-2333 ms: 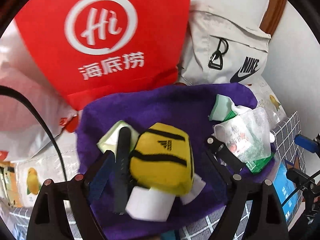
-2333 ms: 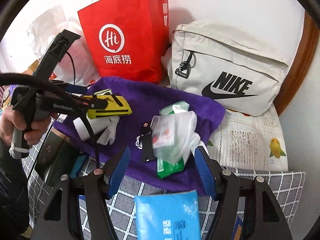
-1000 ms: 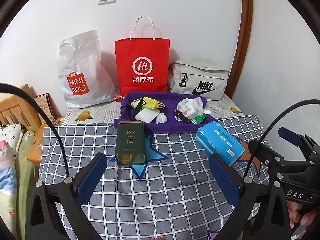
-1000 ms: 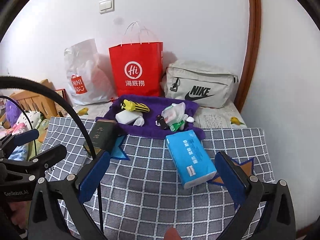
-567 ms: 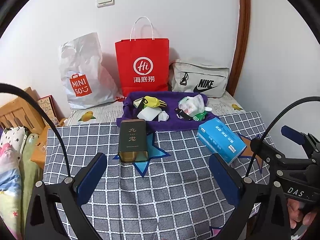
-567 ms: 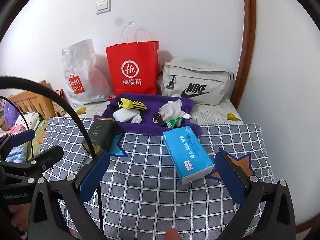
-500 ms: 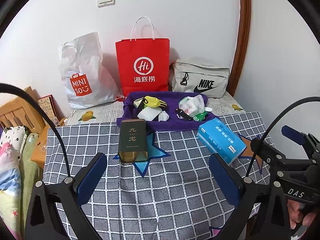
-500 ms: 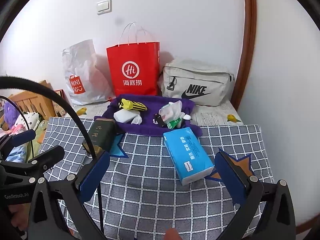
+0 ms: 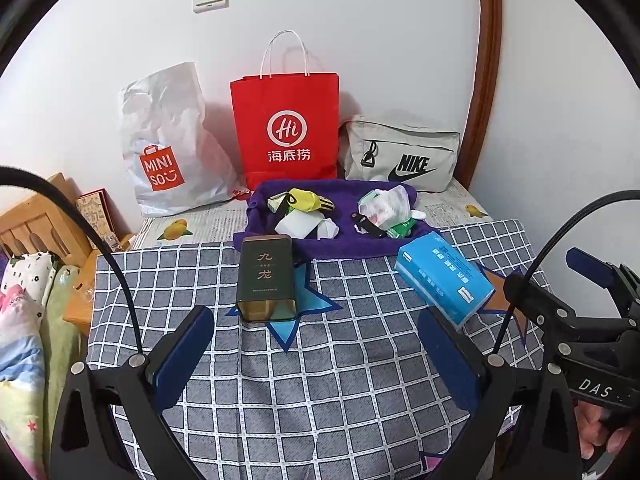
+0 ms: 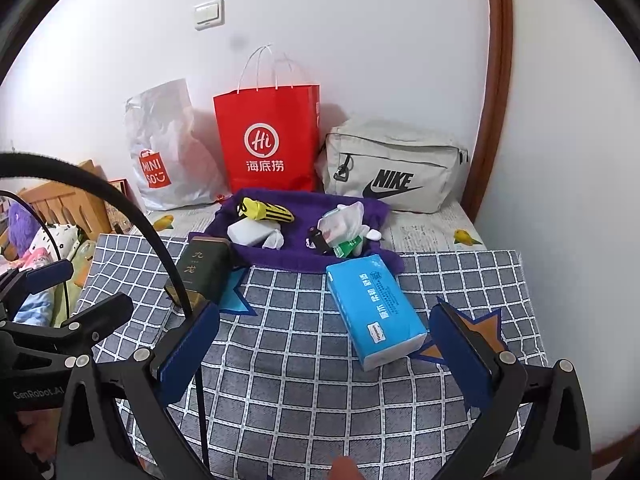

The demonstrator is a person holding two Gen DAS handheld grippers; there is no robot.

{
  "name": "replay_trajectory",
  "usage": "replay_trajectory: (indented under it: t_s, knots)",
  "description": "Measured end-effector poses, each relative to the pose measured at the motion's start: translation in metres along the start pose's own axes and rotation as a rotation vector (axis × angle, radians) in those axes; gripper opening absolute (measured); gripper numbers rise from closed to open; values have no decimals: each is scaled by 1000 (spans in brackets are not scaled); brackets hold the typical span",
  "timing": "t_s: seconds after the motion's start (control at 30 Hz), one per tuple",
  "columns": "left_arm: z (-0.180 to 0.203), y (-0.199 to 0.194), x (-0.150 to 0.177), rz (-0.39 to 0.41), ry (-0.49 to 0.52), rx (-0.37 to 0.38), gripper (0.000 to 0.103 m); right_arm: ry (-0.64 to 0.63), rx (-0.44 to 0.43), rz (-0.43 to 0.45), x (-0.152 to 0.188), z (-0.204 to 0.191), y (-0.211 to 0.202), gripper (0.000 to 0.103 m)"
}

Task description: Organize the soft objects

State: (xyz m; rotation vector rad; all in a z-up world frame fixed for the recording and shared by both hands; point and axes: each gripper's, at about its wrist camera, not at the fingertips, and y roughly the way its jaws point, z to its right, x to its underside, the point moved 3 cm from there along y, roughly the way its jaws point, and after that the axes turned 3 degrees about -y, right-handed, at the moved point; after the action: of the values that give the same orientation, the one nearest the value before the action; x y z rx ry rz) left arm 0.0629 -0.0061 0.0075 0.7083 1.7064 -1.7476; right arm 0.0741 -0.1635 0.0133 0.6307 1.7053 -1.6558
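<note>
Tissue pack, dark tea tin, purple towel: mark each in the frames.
tissue pack [image 10: 374,306], right wrist view, on its blue top face
tea tin [image 9: 265,276], left wrist view, on the lettered front
purple towel [image 9: 344,200], left wrist view, on bare cloth between the piles

I held my left gripper [image 9: 316,354] low and level, its blue-padded jaws spread wide with nothing between them. My right gripper [image 10: 326,350] sat just beside it, jaws equally wide and empty, my hand [image 9: 600,430] wrapped around its handle.

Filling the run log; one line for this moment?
left gripper: open | right gripper: open | yellow pouch: on purple towel
</note>
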Motion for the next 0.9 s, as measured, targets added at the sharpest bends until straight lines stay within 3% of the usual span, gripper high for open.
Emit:
replay_trajectory:
  t_s: [0.9]
  knots:
    - [2,0,2,-10,16,2,103,3,0,-10,1,3,0,103]
